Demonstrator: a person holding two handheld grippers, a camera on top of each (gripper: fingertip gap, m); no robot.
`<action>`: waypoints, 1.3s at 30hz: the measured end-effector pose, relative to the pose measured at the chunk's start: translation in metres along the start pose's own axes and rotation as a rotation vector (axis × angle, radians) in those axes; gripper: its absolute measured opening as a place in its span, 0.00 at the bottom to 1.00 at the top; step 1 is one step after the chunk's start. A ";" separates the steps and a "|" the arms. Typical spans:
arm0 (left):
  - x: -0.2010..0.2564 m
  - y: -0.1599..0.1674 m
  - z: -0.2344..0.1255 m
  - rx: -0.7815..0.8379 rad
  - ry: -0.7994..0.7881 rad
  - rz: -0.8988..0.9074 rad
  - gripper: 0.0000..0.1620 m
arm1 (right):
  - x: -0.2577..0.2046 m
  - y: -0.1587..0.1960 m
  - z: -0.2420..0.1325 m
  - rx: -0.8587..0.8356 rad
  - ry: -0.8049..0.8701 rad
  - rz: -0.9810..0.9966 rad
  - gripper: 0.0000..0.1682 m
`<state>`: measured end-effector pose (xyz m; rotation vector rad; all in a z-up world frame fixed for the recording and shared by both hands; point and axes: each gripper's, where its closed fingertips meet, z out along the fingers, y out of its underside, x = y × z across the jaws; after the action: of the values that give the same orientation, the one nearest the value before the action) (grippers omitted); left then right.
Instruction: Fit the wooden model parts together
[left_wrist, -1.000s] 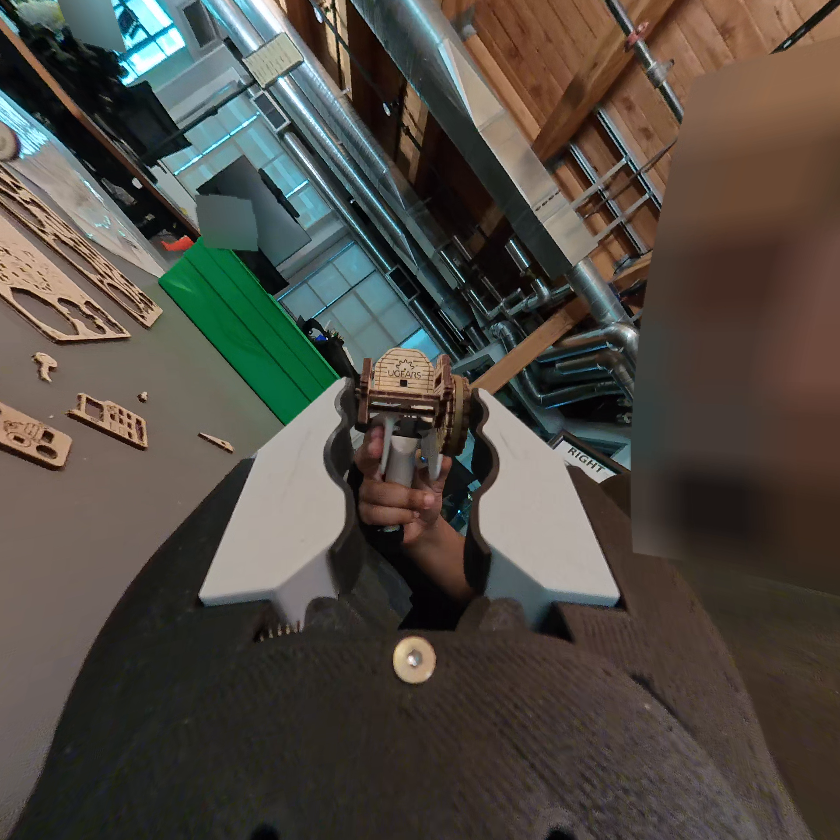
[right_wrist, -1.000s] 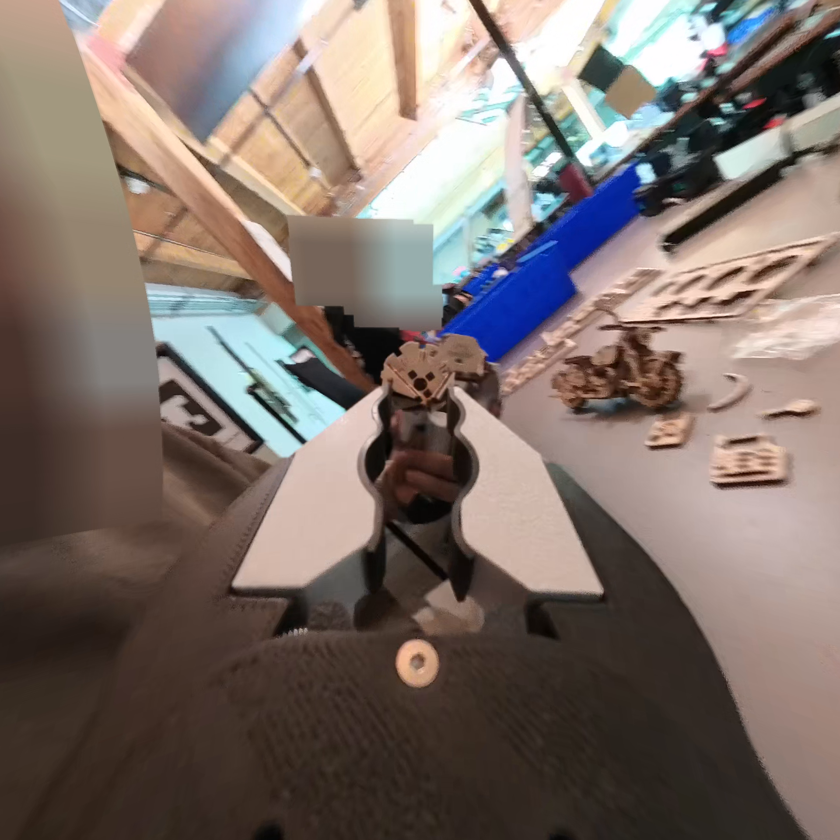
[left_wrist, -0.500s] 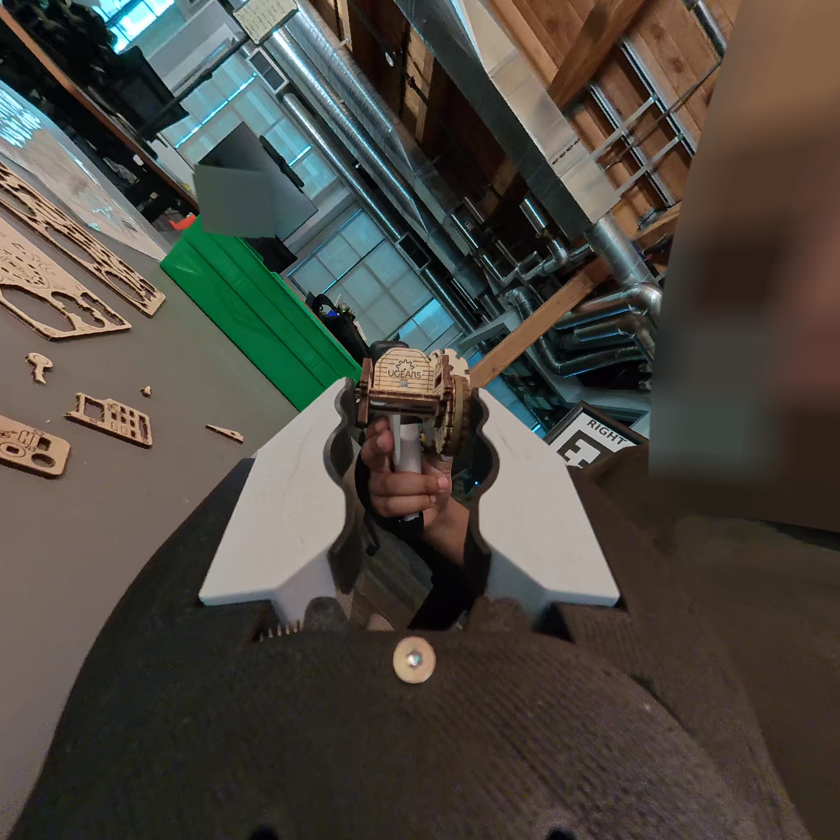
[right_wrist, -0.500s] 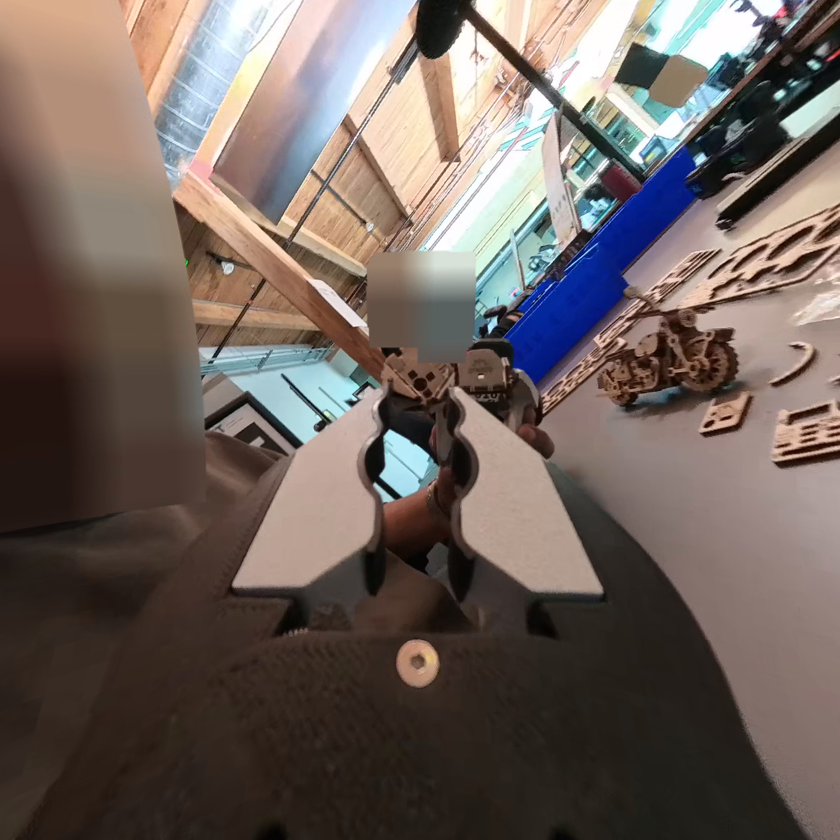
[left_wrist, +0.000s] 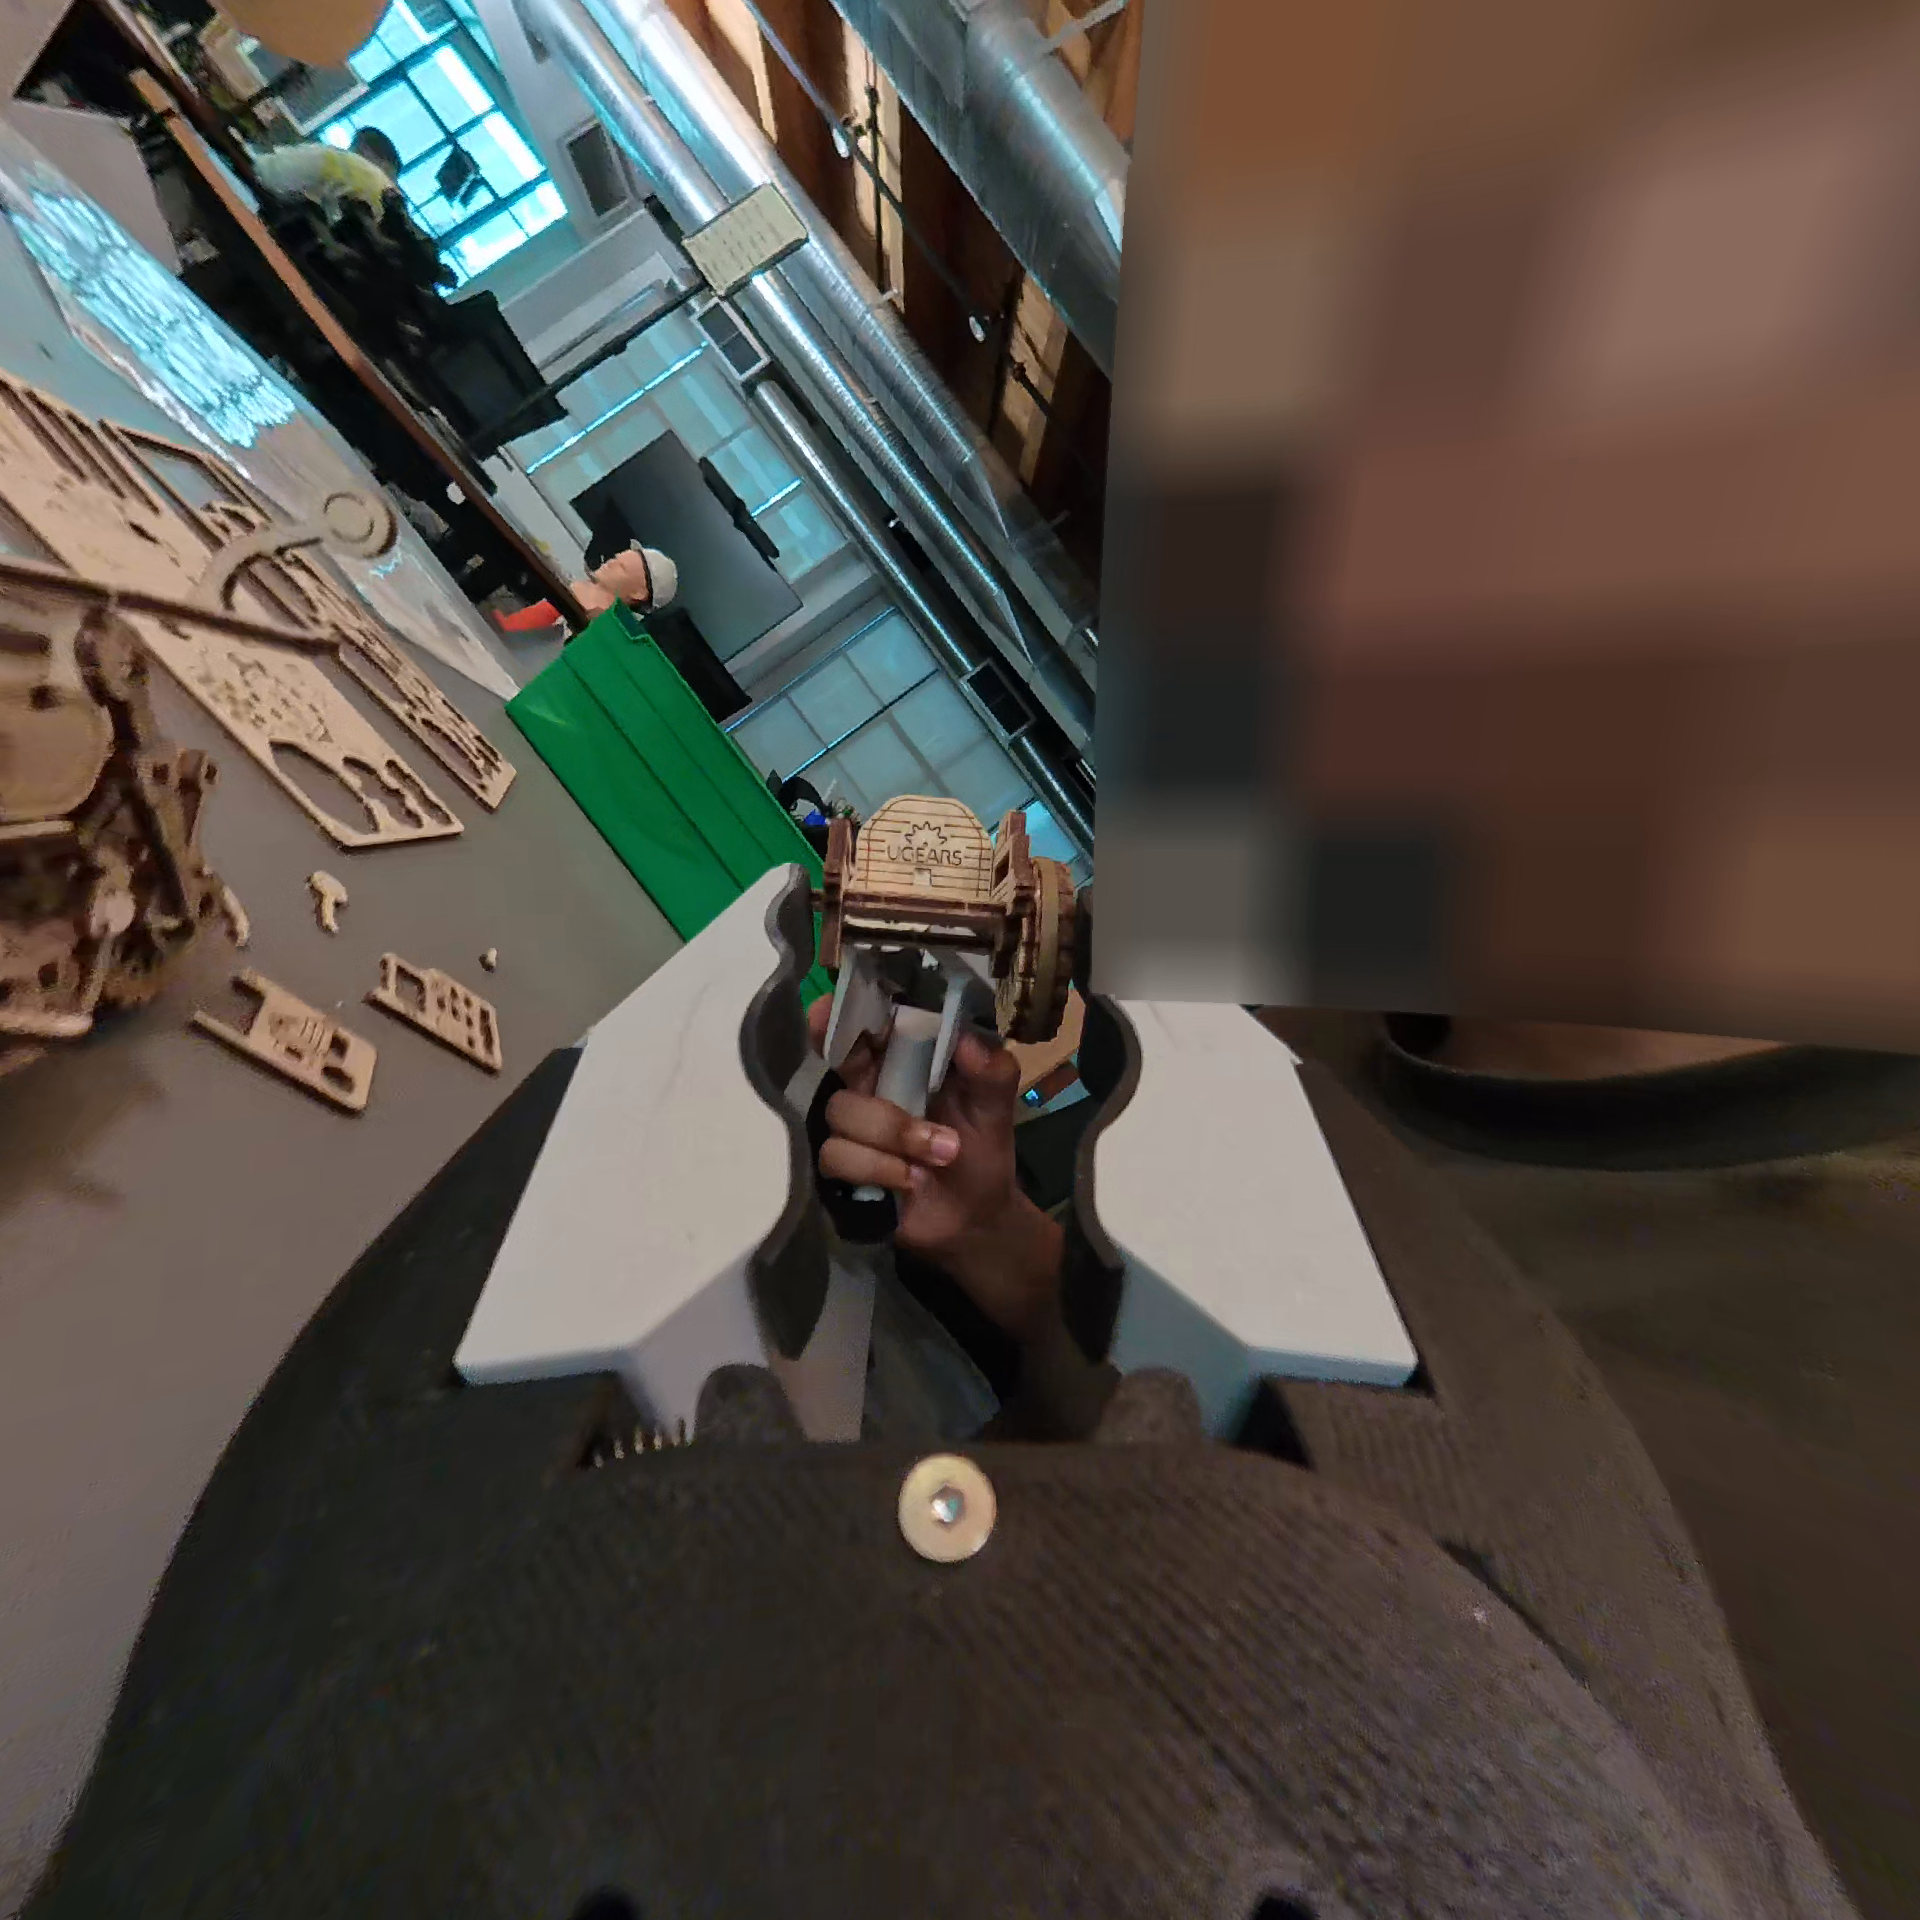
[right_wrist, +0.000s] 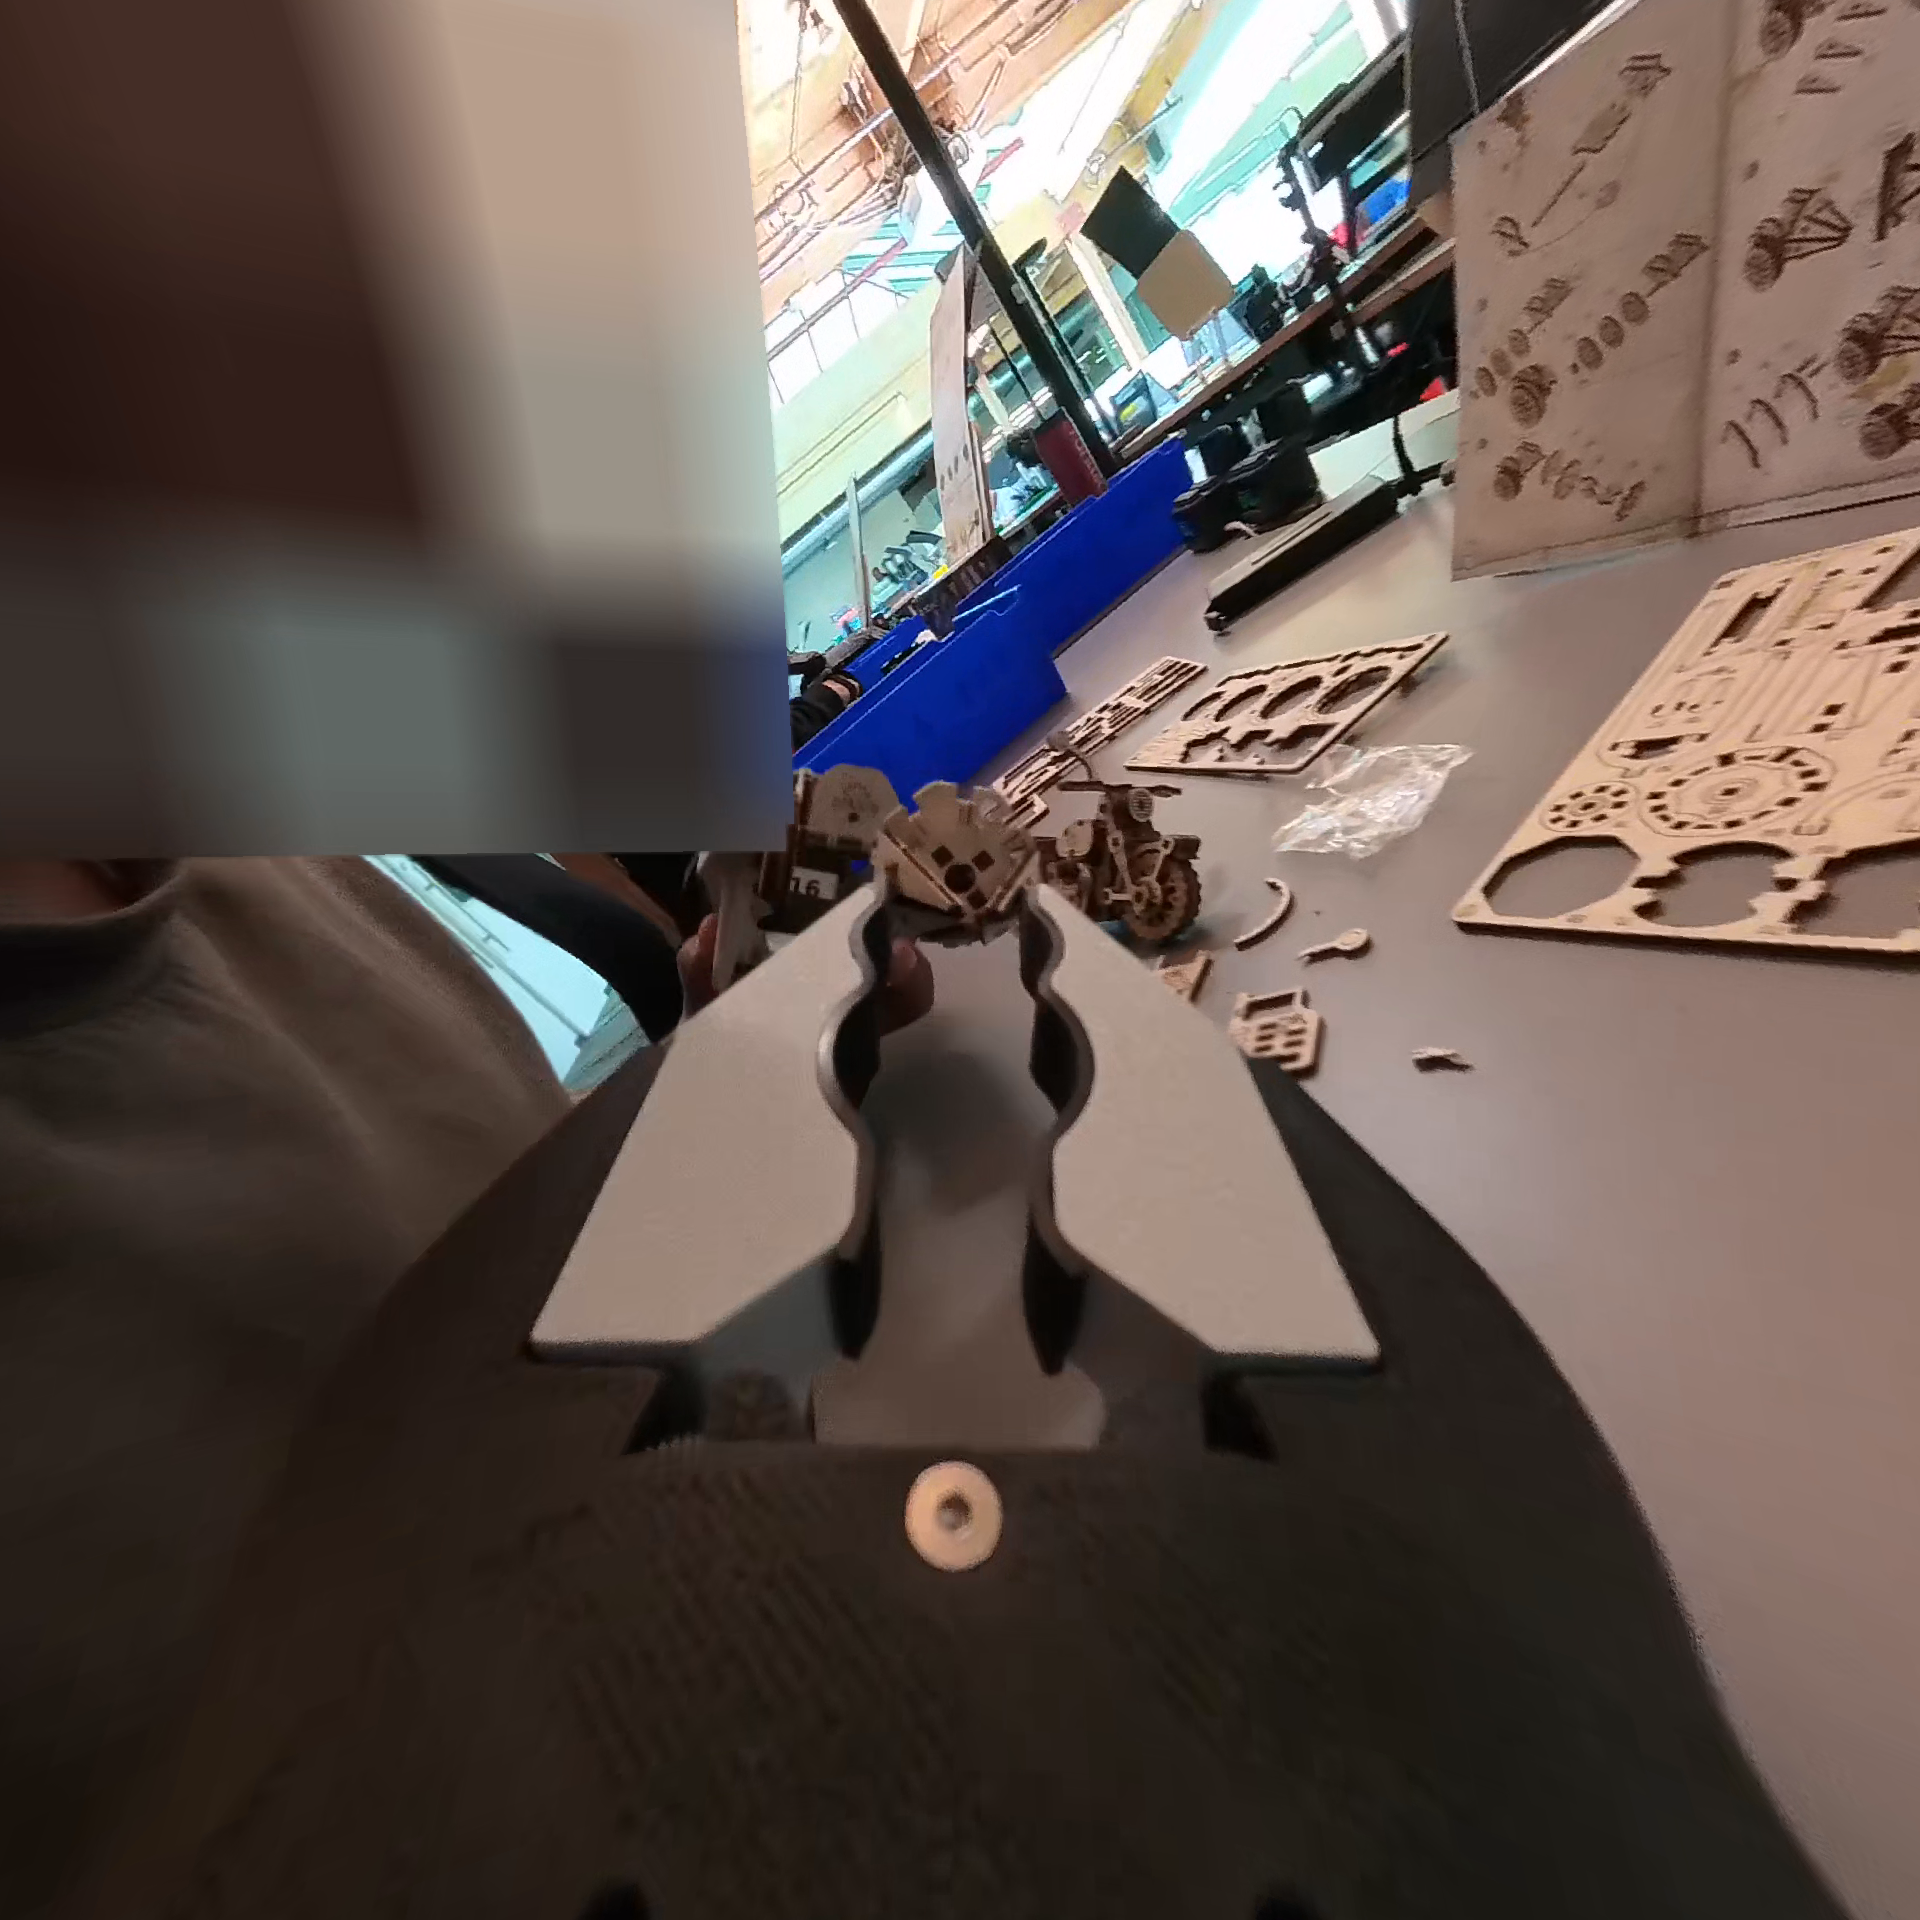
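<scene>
The grey table (right_wrist: 1558, 1195) carries pale laser-cut plywood sheets (right_wrist: 1704, 790), a finished wooden motorcycle model (right_wrist: 1127, 883) and small loose wooden offcuts (right_wrist: 1276, 1031); none of these is in hand. Both grippers are raised clear of the table and face each other. The left gripper (left_wrist: 930, 914) has its grey jaws spread moderately and pinching the small boxy wooden sub-assembly (left_wrist: 920, 894) by its two sides; an arched panel stands on top of it and a round wooden wheel (left_wrist: 1034, 951) sits on its right end, so its long axis runs across, from jaw to jaw. The right gripper (right_wrist: 951, 899) has its jaws drawn close and pinching a flat fan-shaped wooden part with cut-outs (right_wrist: 956, 857) at the fingertips. In the right wrist view the sub-assembly (right_wrist: 842, 821) lies just beyond and slightly left of the fan-shaped part; whether the two touch cannot be told. In the left wrist view the right gripper's fingers (left_wrist: 894, 1029) come up from directly below the sub-assembly. Judgement: the joining step is in hand, and the coming move turns on aligning the fan-shaped part square to the sub-assembly's underside or end before pressing; a skewed push risks snapping the thin plywood.
</scene>
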<state>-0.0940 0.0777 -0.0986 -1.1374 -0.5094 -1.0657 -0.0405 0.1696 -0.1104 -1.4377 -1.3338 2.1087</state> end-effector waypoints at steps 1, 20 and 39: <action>-0.001 -0.001 0.005 0.006 0.015 -0.009 0.29 | 0.003 0.000 -0.001 -0.001 0.012 -0.003 0.13; 0.017 0.041 0.023 -0.172 0.016 0.028 0.29 | -0.044 0.033 0.002 -0.136 0.010 -0.225 0.13; -0.010 0.019 -0.012 -0.073 -0.092 -0.099 0.29 | -0.024 0.024 0.031 -0.140 -0.071 -0.106 0.13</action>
<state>-0.0835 0.0714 -0.1200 -1.2399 -0.6080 -1.1285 -0.0487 0.1245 -0.1131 -1.3222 -1.5761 2.0527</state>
